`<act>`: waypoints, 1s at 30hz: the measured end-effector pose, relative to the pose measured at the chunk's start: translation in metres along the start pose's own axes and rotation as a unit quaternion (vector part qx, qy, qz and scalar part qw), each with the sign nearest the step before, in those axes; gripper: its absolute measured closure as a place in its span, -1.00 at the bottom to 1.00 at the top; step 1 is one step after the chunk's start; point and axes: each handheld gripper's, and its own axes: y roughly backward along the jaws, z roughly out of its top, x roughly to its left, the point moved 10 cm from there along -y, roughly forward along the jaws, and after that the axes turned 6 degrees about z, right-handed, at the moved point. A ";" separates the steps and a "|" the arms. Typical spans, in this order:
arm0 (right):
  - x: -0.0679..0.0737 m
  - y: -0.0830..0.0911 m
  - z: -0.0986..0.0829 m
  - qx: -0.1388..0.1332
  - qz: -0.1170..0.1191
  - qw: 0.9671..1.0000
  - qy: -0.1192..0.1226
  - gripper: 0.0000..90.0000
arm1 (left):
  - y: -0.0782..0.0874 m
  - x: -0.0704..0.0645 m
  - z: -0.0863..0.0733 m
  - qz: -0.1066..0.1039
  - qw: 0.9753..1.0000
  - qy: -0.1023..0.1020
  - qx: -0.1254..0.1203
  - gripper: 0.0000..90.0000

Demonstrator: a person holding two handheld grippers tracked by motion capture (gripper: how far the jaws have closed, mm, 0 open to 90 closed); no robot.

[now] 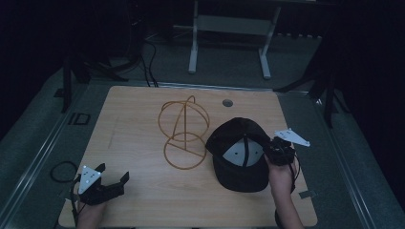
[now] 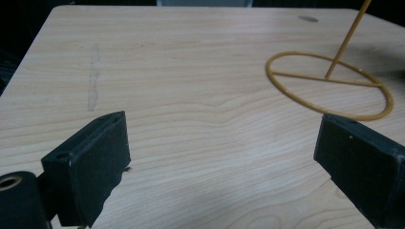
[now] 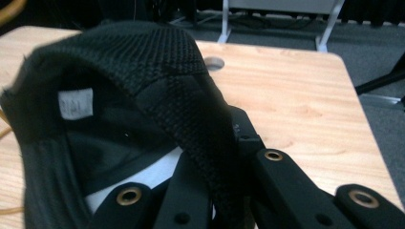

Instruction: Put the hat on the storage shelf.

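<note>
my right gripper (image 1: 276, 151) is clamped on the black cap's (image 1: 239, 155) rim, cap upside down beside the wire stand (image 1: 184, 133). left gripper (image 1: 111, 183) jaws apart over the table (image 1: 138, 109).

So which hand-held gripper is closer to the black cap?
The right one. The right hand-held gripper is shut on the black cap at its rim. The left hand-held gripper sits open, far off near the table's near left corner.
</note>
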 end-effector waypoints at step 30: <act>0.002 0.070 0.035 -0.074 0.027 0.997 0.010 0.97 | 0.000 -0.128 0.042 -0.154 0.986 -0.060 -0.017 -0.87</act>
